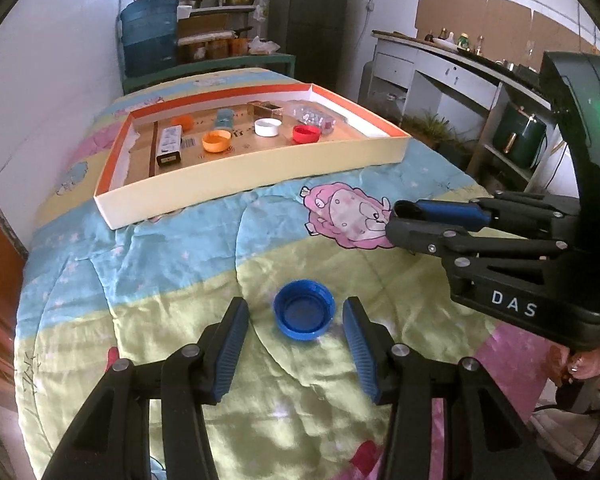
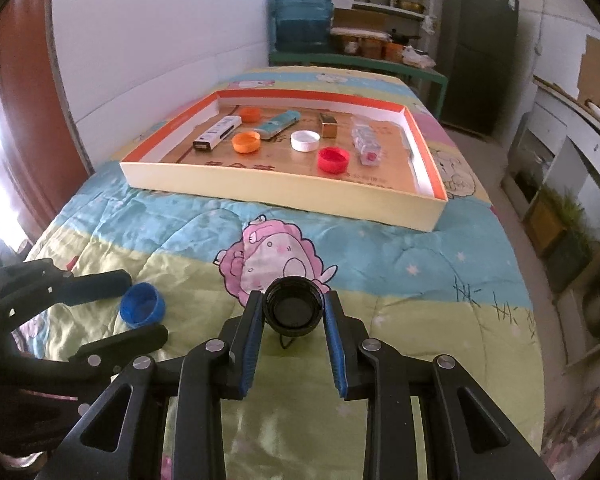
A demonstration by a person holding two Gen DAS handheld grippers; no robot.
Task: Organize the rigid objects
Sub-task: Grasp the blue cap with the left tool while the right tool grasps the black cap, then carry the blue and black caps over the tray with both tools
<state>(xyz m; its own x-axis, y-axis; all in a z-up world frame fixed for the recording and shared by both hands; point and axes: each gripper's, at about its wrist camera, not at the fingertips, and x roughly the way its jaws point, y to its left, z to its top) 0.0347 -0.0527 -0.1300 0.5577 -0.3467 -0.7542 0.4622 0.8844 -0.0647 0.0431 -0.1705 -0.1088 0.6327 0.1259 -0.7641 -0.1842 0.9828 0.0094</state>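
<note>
A blue bottle cap (image 1: 304, 314) lies open side up on the quilt, between the open fingers of my left gripper (image 1: 296, 308), untouched; it also shows in the right wrist view (image 2: 142, 310). My right gripper (image 2: 293, 303) is shut on a black cap (image 2: 293, 311) just above the quilt; in the left wrist view the right gripper (image 1: 400, 220) points in from the right. A shallow cardboard tray (image 1: 260, 162) (image 2: 284, 188) at the far side holds two orange caps, a white cap (image 2: 305, 141), a red cap (image 2: 333, 159), small boxes and a clear pack.
The cartoon quilt (image 1: 180, 264) covers the table. A white wall stands on the left. A water jug (image 2: 300, 16), shelves and a dark fridge (image 2: 476, 48) stand behind. A counter runs along the right.
</note>
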